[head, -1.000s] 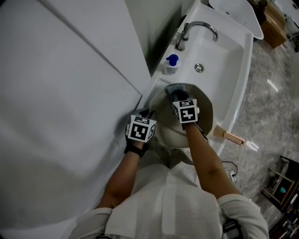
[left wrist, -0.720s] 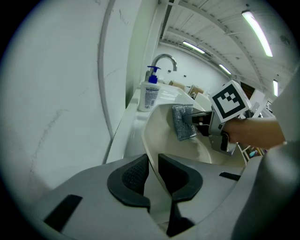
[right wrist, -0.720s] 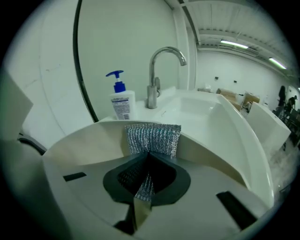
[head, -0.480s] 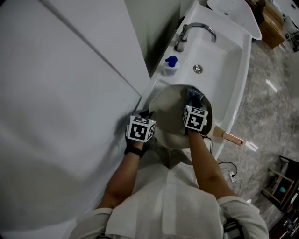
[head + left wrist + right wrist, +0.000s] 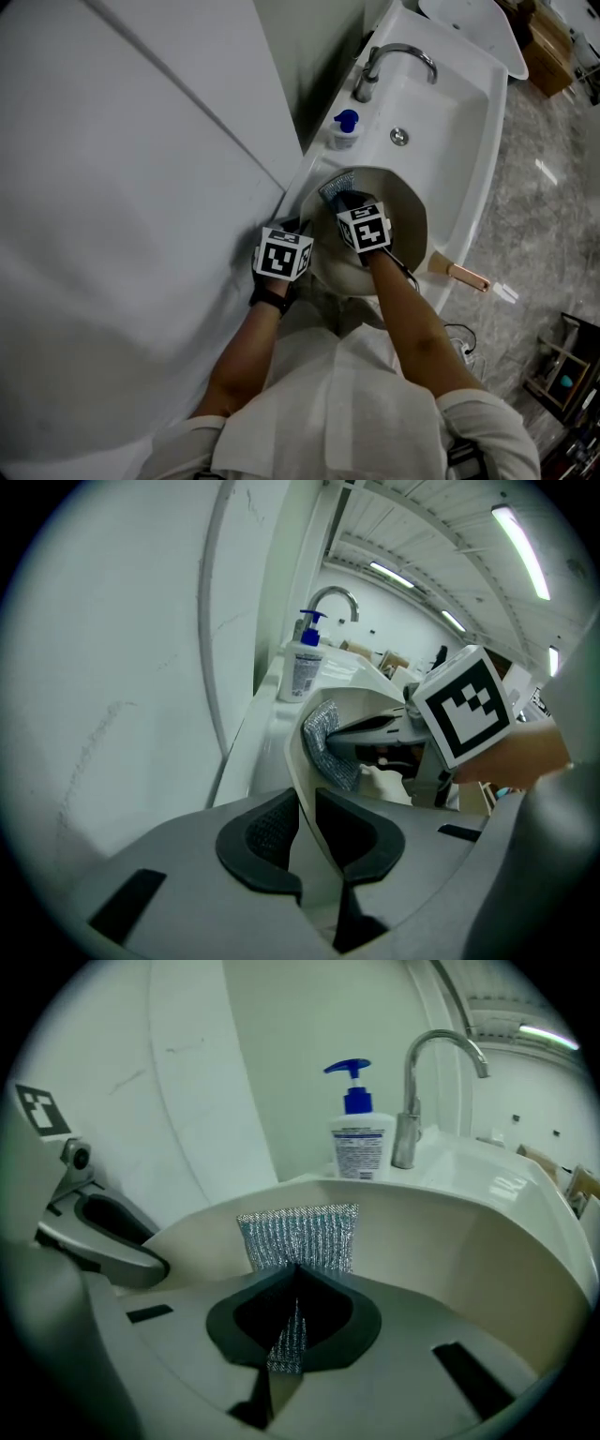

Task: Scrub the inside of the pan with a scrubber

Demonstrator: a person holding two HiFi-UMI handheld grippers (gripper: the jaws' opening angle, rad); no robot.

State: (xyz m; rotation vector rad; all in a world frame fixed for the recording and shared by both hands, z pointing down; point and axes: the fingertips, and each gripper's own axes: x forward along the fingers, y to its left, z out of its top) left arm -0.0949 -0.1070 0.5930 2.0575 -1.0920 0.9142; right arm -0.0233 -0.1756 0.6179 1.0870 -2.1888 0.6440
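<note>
Between left gripper (image 5: 307, 808) jaws: pan (image 5: 292, 761) rim, pinched tight
right gripper (image 5: 295, 1316) jaws clamp scrubber (image 5: 300, 1235); scrubber ahead of them lies against pan's inner wall

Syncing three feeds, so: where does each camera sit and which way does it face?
Head view: on the person's head, facing steeply down at sink and pan; both forearms, left tool, right tool show.
Left gripper view: on the left tool, facing along jaws clamped on the pan rim toward the faucet; right tool shows.
Right gripper view: on the right tool, facing into the pan along jaws shut on the scrubber; left tool shows.
Shared: both gripper views catch the soap bottle.
</note>
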